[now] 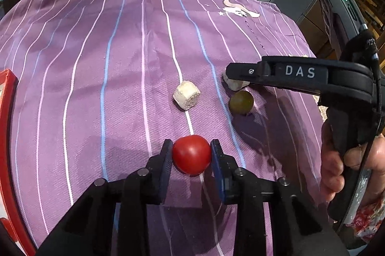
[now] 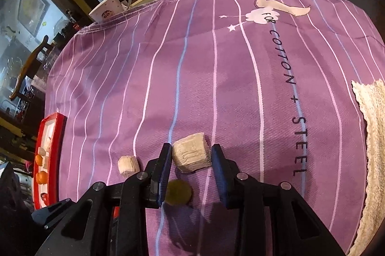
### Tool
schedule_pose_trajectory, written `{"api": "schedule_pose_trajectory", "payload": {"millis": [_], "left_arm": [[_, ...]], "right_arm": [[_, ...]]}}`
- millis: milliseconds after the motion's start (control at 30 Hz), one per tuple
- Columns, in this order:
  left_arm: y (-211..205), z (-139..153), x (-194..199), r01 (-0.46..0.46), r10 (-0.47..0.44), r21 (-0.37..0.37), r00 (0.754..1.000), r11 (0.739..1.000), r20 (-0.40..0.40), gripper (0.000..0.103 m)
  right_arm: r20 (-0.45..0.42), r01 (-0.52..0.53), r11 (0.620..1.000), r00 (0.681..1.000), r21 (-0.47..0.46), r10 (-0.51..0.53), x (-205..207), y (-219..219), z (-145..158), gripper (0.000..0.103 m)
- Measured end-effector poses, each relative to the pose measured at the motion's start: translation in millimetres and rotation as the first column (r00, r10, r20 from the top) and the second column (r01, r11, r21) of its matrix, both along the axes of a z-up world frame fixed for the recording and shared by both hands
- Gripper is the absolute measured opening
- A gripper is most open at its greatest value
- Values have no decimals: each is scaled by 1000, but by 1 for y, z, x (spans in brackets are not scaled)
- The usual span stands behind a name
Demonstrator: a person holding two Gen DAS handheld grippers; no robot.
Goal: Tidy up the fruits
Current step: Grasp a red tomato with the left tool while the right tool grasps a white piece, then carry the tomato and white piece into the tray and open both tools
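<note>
My left tongs (image 1: 191,154) are clamped on a small red tomato (image 1: 191,154), low in the middle of the left view; both pads touch its sides. My right tongs (image 2: 191,157) have a pale banana chunk (image 2: 191,152) between their tips, low centre of the right view. The pads sit right at its ends, its long axis running across the gap from pad to pad; whether they are already pressing it I cannot tell.

Just below that chunk, toward the bottom of the frame, lies a dull green grape (image 2: 178,192), partly behind the left pad. A second, shorter banana piece (image 2: 128,166) rests on the purple striped cloth (image 2: 216,75) to the left of the tongs.

At the far left edge of the right view stands a red tray (image 2: 60,135) already holding fruit pieces. I judge it to be where the fruit belongs: it lies to the left of both tongs, nearer my left hand, so the tomato has the shorter trip. A white mug (image 2: 113,8) sits upper left.
</note>
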State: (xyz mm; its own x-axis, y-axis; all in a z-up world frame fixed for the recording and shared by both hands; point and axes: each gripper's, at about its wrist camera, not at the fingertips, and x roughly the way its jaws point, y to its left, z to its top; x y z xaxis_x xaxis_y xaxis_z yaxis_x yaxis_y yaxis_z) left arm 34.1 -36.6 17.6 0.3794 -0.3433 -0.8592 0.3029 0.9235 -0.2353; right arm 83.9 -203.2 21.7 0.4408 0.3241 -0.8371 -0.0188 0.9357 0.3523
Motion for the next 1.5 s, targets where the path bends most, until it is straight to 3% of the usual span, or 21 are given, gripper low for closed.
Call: {"api": "schedule_pose_trajectory", "payload": {"millis": [433,667,933,1200,1333,1500], "left_arm": [[26,33,-18,-48,49,-70,999,996,21,30],[81,55,-39,-122,127,-109,991,987,41,30],[180,72,-62,-259,265,-80,961,963,79,30],[303,60,-87,-435,437,-45,898,899,47,30],[334,50,-93,-462,462,-23,886,887,28,30],[351,36,-93,-456,456,13,890,890,13,30]], "right_arm": [[10,77,993,997,88,-78,-39,-14,21,36],[37,58,991,997,124,-63,-60,16,42,36],[72,-39,988,997,147,28,-70,95,68,36],[88,-193,967,980,167,181,-81,204,78,36],[74,-263,950,964,166,254,-86,255,70,36],[52,-327,937,945,127,323,-88,309,54,36]]}}
